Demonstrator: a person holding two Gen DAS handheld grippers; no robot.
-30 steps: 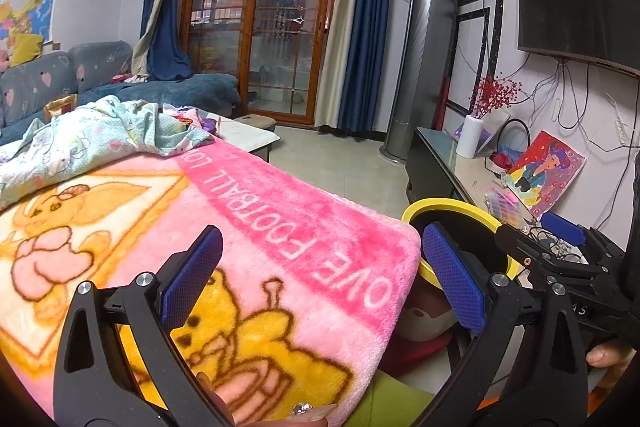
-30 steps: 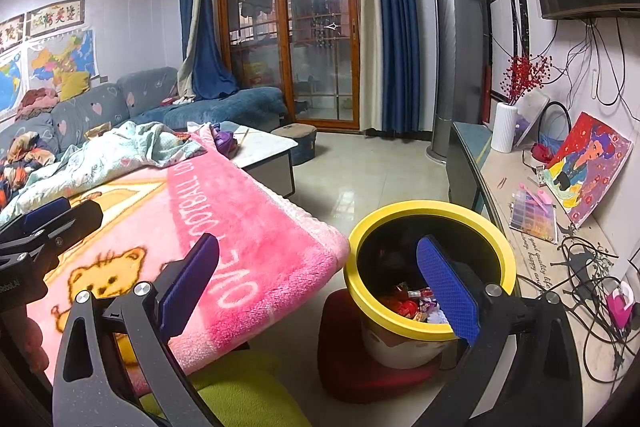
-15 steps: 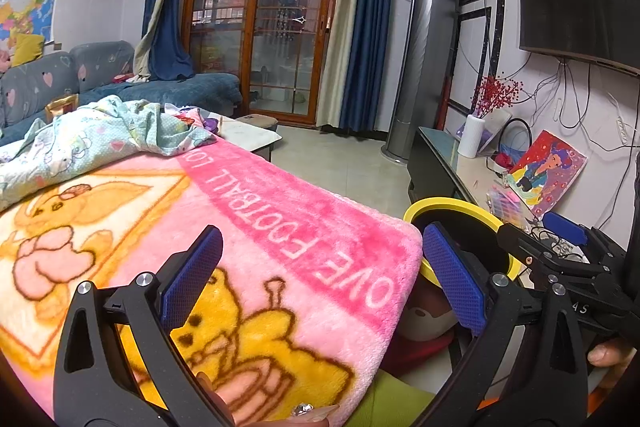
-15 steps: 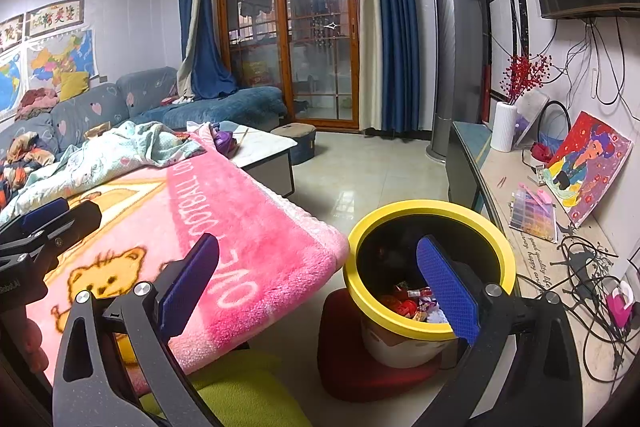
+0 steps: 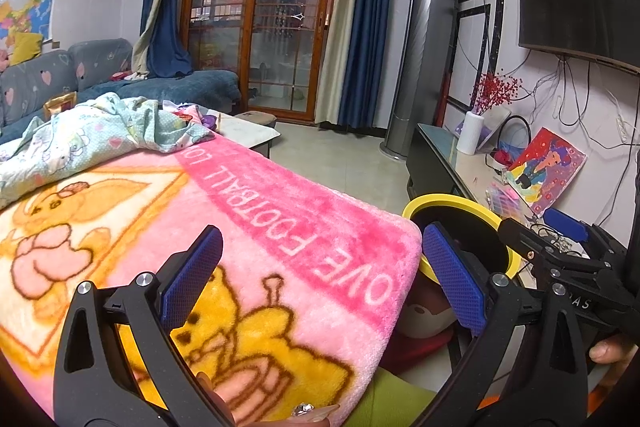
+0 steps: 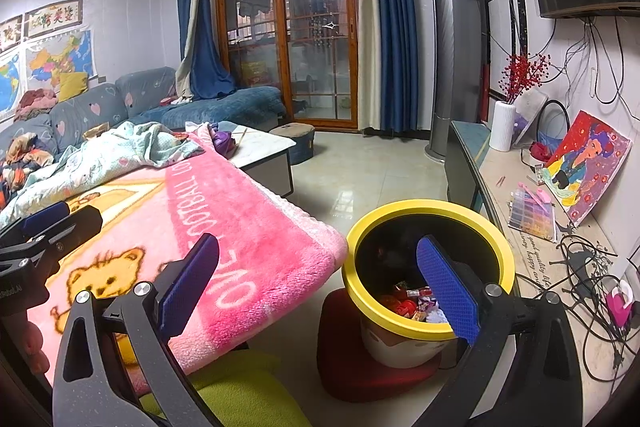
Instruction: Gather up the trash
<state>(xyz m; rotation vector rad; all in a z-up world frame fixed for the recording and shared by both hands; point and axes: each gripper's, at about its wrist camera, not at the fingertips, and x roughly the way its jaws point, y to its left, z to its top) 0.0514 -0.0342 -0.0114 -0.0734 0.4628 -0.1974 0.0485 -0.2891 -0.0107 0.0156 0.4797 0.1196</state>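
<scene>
A round bin (image 6: 430,223) with a thick yellow rim and a black inner wall stands on a dark red cushion (image 6: 348,363) on the tiled floor (image 6: 360,171), just beside the corner of the pink blanket (image 6: 256,227). Inside it, at the bottom, lies the collected trash (image 6: 414,301): small crumpled wrappers in red, white and purple, glossy like foil or plastic. The bin's lower body is pale, with a faint printed pattern.

The right tool (image 6: 318,273) hangs above the gap between blanket and bin, its jaws spread wide with nothing between them; its blue pads (image 6: 446,285) are flat and finely ribbed, set on black arms with silver screws. The left tool (image 5: 320,269) is likewise spread wide and empty, over the blanket's corner, and in its view the yellow rim (image 5: 448,201) shows just past the blanket's edge.

The blanket is thick, fluffy fleece with white letters on a deep pink band and orange cartoon animals. A thin, rumpled pale green quilt (image 5: 88,143) lies bunched at its far end. A lime green cushion (image 6: 240,391) sits below the blanket's near edge. To the right, a long tabletop (image 6: 500,187) carries a ribbed white vase (image 6: 503,126) of red berries, a bright painted canvas (image 6: 588,163) leaning on the wall, a clear compartment box (image 6: 532,213) of coloured bits and tangled black cables (image 6: 588,267).
</scene>
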